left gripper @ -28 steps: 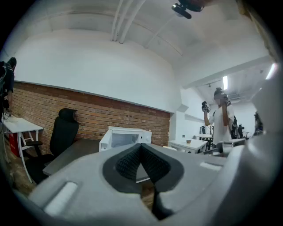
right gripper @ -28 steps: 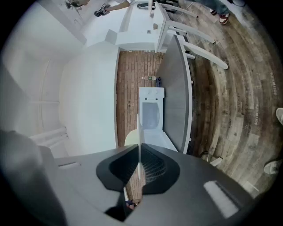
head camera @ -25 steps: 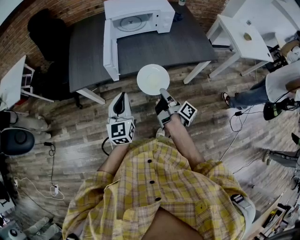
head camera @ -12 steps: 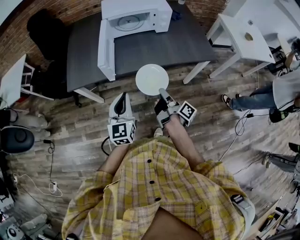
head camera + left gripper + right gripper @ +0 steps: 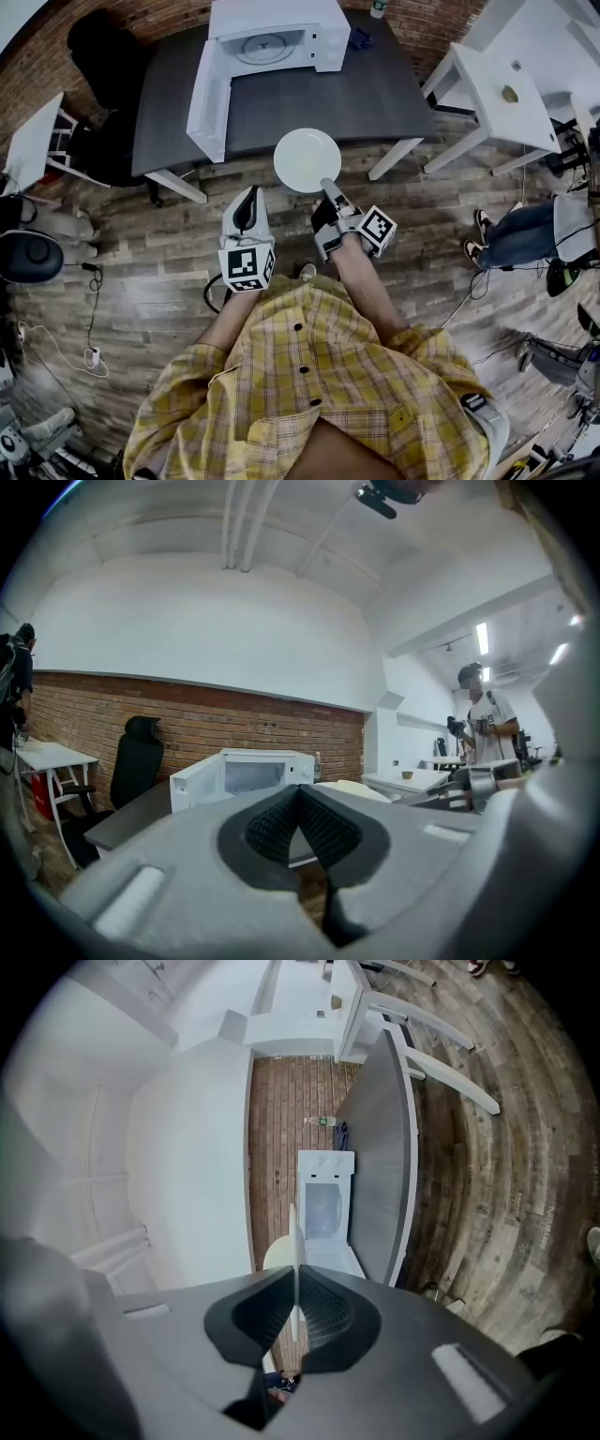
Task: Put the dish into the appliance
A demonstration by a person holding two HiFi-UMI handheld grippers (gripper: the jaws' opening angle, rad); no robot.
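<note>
A round white dish [image 5: 307, 160] hangs in the air just in front of the dark table's near edge, held by its rim in my right gripper [image 5: 327, 186], which is shut on it. In the right gripper view the dish [image 5: 295, 1251] shows edge-on between the jaws. The white microwave [image 5: 274, 35] stands at the back of the table with its door [image 5: 206, 92] swung open to the left; its turntable is visible inside. My left gripper [image 5: 247, 199] is shut with nothing in it, held beside the right one. The left gripper view shows the microwave [image 5: 246, 772] ahead.
The dark table [image 5: 375, 89] carries a blue object [image 5: 361, 39] right of the microwave. A black office chair [image 5: 103, 56] stands at its left, a white table [image 5: 497, 94] at the right. A person [image 5: 534, 230] stands at far right. Cables lie on the wooden floor.
The table and microwave have shifted slightly in the head view as the person moves. Both grippers keep their pose, the dish still held. The person at the right has moved lower.
</note>
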